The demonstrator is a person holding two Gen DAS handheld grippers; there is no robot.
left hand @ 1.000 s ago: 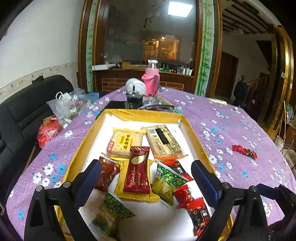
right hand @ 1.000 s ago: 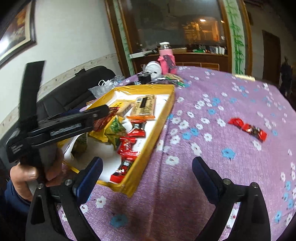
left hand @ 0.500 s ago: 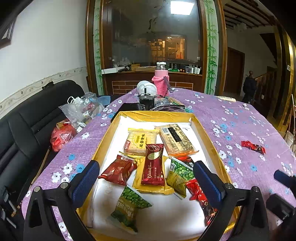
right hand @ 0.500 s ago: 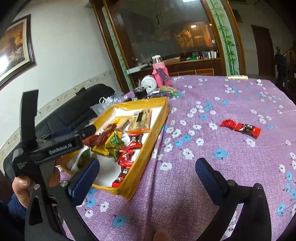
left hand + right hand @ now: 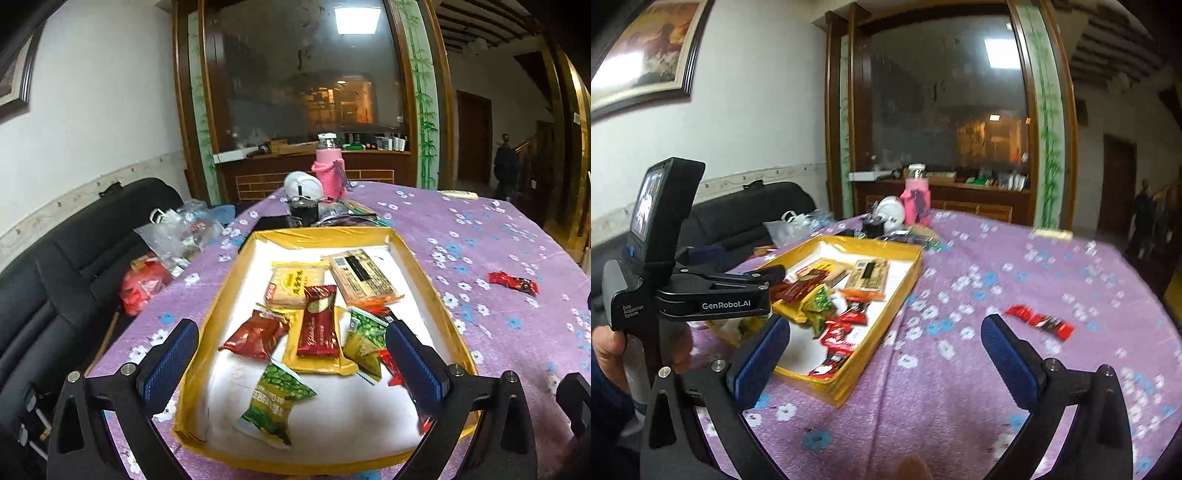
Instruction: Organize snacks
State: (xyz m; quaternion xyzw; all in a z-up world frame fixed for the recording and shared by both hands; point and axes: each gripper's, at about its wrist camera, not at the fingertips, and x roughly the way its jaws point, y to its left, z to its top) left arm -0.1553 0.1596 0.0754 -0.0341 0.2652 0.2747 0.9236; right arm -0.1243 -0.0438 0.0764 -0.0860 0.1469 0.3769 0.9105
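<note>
The right gripper (image 5: 884, 354) hung released above the purple flowered tablecloth (image 5: 960, 387), its blue pads spread wide with nothing between them, and the left gripper (image 5: 293, 363) was equally slack over the near edge of the yellow tray (image 5: 225, 295), holding nothing. Out past the right gripper, the only snack not yet gathered, a red wrapped candy (image 5: 1039, 322), lay alone on the cloth toward the table's right edge, well apart from the tray. Inside the tray the packets were heaped: a green pea packet (image 5: 273, 400) near the front edge, a maroon wafer bar (image 5: 318, 321) resting on a yellow packet, a cracker pack (image 5: 293, 284) and a long biscuit pack (image 5: 364, 275) toward the far end. The likeliest trouble seemed to be the candy itself: thin, flat and slippery, it could skid on the cloth or slip out as the pads closed, or the pads could pinch a fold of cloth along with it. Carrying it across, the right gripper could also knock the tray's right wall or the left gripper waiting there.
</note>
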